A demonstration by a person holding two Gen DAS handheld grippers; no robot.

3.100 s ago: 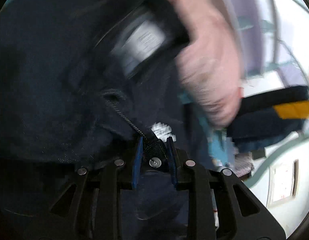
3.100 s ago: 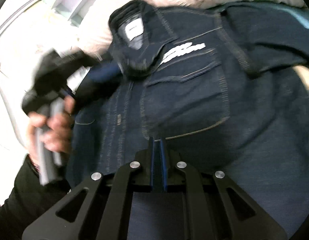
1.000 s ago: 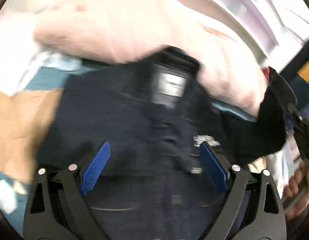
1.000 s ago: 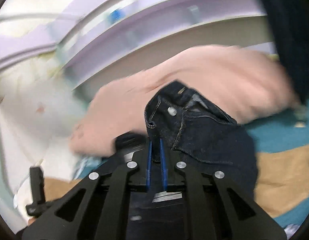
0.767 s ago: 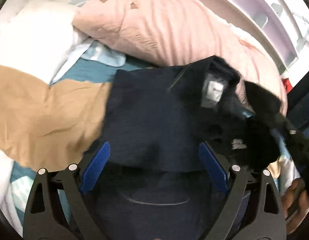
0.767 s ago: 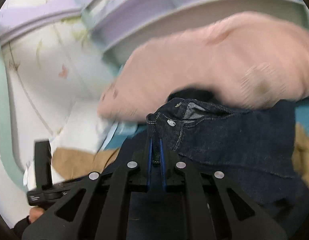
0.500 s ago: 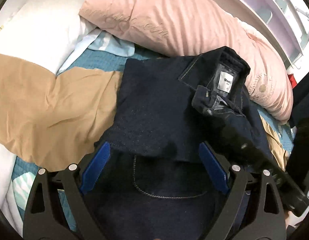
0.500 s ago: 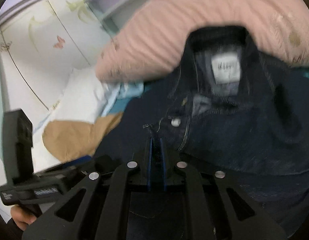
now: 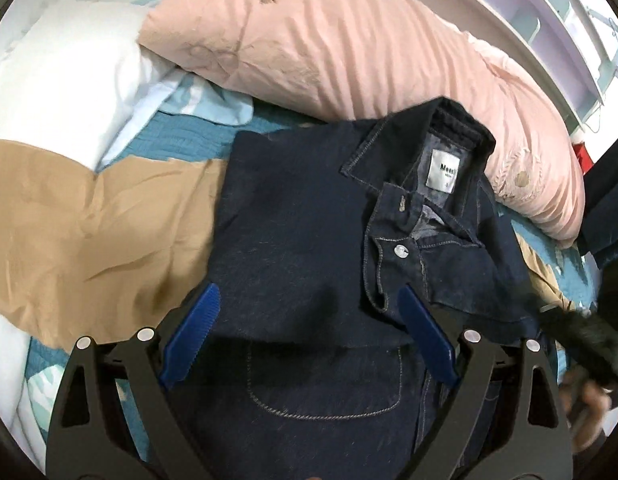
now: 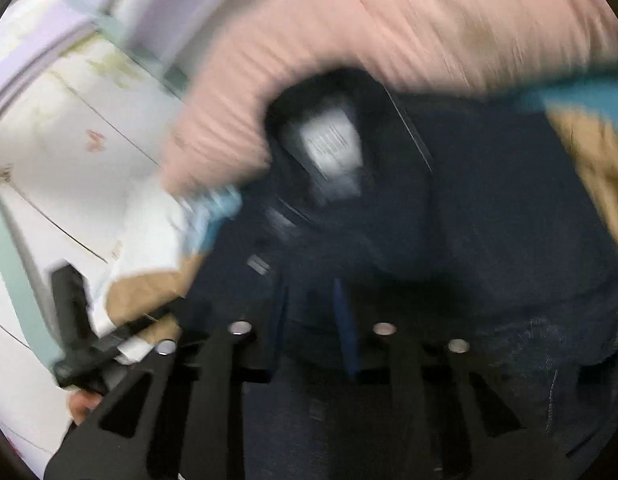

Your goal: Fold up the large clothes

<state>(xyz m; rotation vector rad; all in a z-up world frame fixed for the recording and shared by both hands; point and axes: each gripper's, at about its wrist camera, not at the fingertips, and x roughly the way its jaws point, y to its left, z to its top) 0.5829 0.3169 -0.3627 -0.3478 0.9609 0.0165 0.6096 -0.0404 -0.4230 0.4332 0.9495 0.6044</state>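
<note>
Dark blue denim jacket [image 9: 293, 240] lies on the bed, collar at 1 o'clock against the long pink pillow [image 9: 349, 40]. Your left gripper [image 9: 309, 320] hovers above it, jaws wide; your right gripper [image 10: 311, 316], blurred, jaws narrowly parted, empty.

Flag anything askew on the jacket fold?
The denim jacket lies folded, but its button placket is bunched beside the collar rather than flat. The pink pillow shows brownish stains. Right wrist view too blurred to judge.
</note>
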